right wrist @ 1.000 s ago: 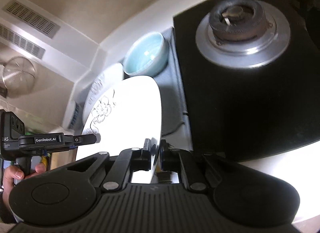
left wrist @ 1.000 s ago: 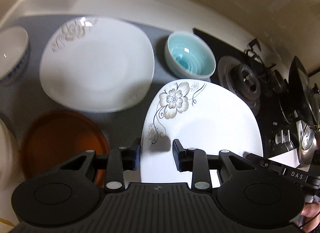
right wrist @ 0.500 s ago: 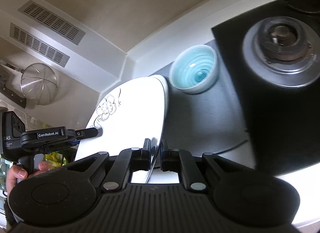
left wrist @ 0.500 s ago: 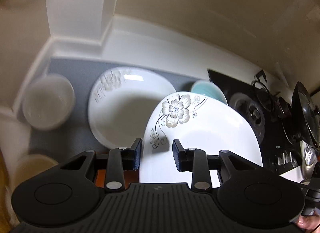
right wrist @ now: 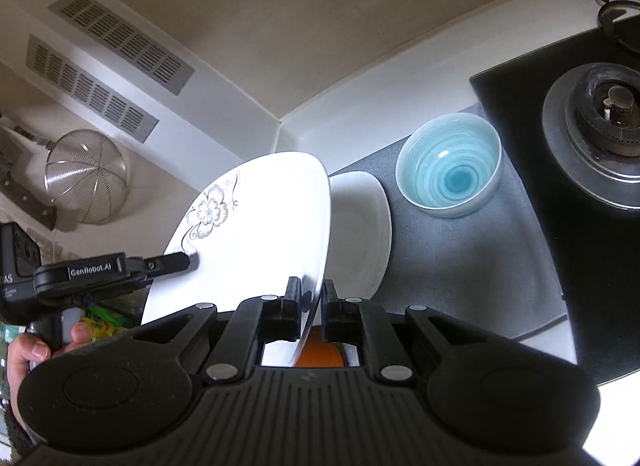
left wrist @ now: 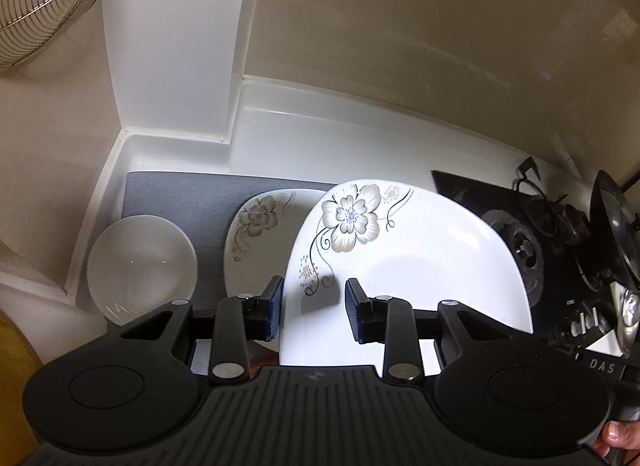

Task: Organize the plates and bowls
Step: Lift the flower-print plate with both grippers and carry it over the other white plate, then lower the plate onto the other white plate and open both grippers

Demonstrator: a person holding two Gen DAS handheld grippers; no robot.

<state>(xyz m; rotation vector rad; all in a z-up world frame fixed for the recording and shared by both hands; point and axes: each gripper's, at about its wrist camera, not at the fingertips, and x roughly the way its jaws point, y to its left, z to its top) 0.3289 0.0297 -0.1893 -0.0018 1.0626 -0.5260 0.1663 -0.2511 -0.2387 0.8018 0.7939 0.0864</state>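
Carrying the white square-ish porcelain plate with a grey flower print (right wrist: 256, 242) takes both tools: the right gripper (right wrist: 311, 306) has its jaws closed on the plate's near rim, bearing the weight, while the left gripper (left wrist: 314, 308) has jaws partly apart astride the opposite edge, one over the top face (probably only steadying; whether they press I cannot tell). The plate hangs tilted above the grey mat (left wrist: 180, 193) on the white worktop (left wrist: 360, 133), over a matching flowered plate (left wrist: 260, 234), likely its stacking partner. A pale blue glazed bowl (right wrist: 450, 165) and a white bowl (left wrist: 140, 266) sit apart.
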